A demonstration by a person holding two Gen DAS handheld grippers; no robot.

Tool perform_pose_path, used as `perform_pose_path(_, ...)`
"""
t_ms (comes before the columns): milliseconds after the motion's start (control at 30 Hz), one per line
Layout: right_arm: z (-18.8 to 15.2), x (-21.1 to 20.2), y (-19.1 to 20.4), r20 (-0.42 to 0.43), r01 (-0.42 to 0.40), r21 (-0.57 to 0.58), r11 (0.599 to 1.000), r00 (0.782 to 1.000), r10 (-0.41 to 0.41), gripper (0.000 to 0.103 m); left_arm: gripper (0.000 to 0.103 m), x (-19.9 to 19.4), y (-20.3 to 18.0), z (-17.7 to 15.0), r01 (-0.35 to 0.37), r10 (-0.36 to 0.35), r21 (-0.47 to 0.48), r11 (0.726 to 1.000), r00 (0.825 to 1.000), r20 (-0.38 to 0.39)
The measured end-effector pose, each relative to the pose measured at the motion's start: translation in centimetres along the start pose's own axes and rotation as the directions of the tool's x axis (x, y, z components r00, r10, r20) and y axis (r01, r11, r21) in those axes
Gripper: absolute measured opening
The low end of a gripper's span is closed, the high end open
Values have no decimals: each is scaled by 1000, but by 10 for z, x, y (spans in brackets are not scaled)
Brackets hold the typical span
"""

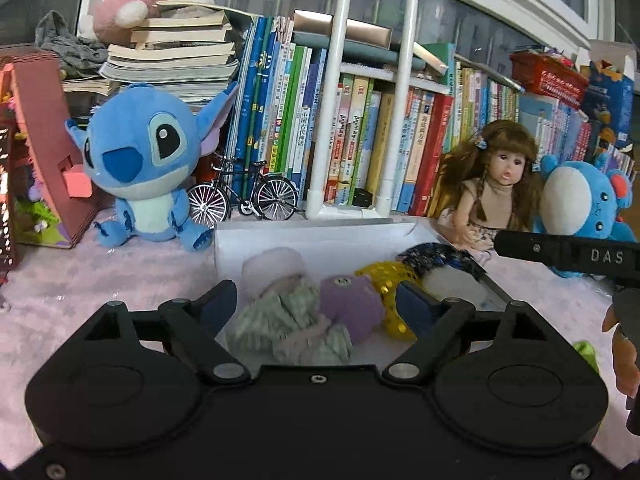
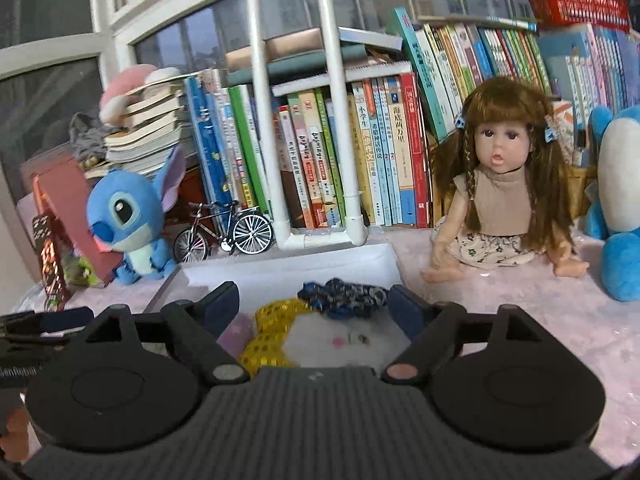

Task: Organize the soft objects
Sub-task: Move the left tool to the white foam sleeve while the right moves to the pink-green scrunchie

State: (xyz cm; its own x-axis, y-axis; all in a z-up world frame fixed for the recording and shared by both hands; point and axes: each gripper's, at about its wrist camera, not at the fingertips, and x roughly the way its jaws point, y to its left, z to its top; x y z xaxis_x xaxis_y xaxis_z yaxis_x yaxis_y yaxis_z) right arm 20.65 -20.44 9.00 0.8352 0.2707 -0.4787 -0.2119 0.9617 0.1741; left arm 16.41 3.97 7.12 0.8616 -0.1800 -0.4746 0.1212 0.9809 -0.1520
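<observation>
A white box [image 1: 320, 236] sits on the pink fuzzy cover and holds several soft things. In it lie a small doll in a pink hat [image 1: 276, 272] and green dress, a purple plush [image 1: 352, 308], a yellow sequined piece [image 1: 384, 276], a dark blue patterned fabric [image 1: 436, 256] and a white plush [image 1: 452, 284]. My left gripper [image 1: 316, 292] hangs open above the box's near end, with nothing gripped. My right gripper [image 2: 314, 294] is open too, over the yellow piece [image 2: 276, 320], the blue fabric [image 2: 344, 296] and the white plush [image 2: 344, 340].
A blue Stitch plush [image 1: 140, 168] and a model bicycle [image 1: 244, 196] stand behind the box on the left. A long-haired doll [image 2: 496, 184] and a blue-white plush [image 1: 580, 204] sit on the right. Books and a white pipe frame [image 1: 332, 120] line the back.
</observation>
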Motion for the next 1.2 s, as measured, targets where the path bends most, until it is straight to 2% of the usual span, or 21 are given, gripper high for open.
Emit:
perform_pose_path(267, -31, -44, 5, 47, 32, -92, 995, 999, -27, 97, 87, -33, -9, -34, 13, -14, 7, 1000, 999, 40)
perform_pose_path(433, -54, -63, 4, 50, 64, -143, 988, 997, -57, 99, 91, -48, -20, -61, -22, 20, 25, 999, 995, 93)
perform_pose_path(767, -96, -75, -4, -6, 135, -207, 969, 990, -140, 99, 91, -43, -37, -84, -13, 11, 24, 1000, 998, 55)
perform_pose_path(1133, -108, -72, -14, -24, 180, -163, 970, 982, -186, 99, 91, -25, -46, -88, -41, 41, 5, 999, 999, 28)
perform_pose_path(1200, -108, -72, -14, -19, 190, -168, 967, 981, -195, 102, 91, -23, -45, -88, -48, 48, -5, 999, 999, 22)
